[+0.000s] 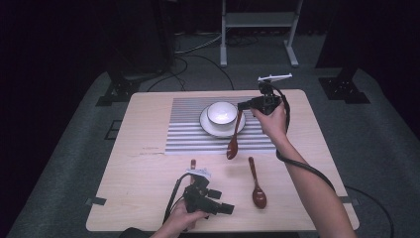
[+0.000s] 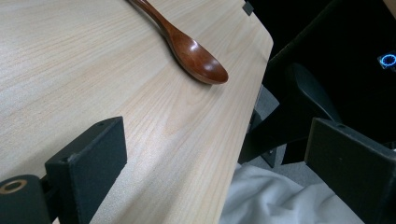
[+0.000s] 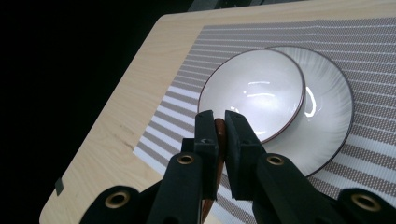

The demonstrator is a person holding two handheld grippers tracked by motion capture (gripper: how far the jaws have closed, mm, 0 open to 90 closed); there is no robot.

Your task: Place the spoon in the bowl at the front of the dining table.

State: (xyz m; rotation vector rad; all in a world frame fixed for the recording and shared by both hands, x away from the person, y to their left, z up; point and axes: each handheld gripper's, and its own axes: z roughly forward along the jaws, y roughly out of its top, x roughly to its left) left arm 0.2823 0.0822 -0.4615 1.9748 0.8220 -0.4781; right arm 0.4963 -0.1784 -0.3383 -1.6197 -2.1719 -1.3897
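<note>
The right gripper (image 1: 247, 105) pinches the handle of a dark red wooden spoon (image 1: 234, 139), which hangs bowl-down toward the person, just beside the white ceramic bowl (image 1: 221, 112). The left gripper (image 1: 223, 206) rests wide open.

High view looks down on table (image 1: 148, 148), left gripper view skims its edge, right gripper view close above bowl (image 3: 254, 88)

Two brown wooden spoons: one (image 1: 235, 135) clamped in the right tongs (image 1: 242, 105), one (image 1: 256, 184) lying on the bench (image 1: 143, 178) just right of the left tongs (image 1: 225, 208). One white bowl (image 1: 221, 113), one white plate (image 1: 210, 126), one striped mat (image 1: 183, 134), all beside the right tongs.
</note>
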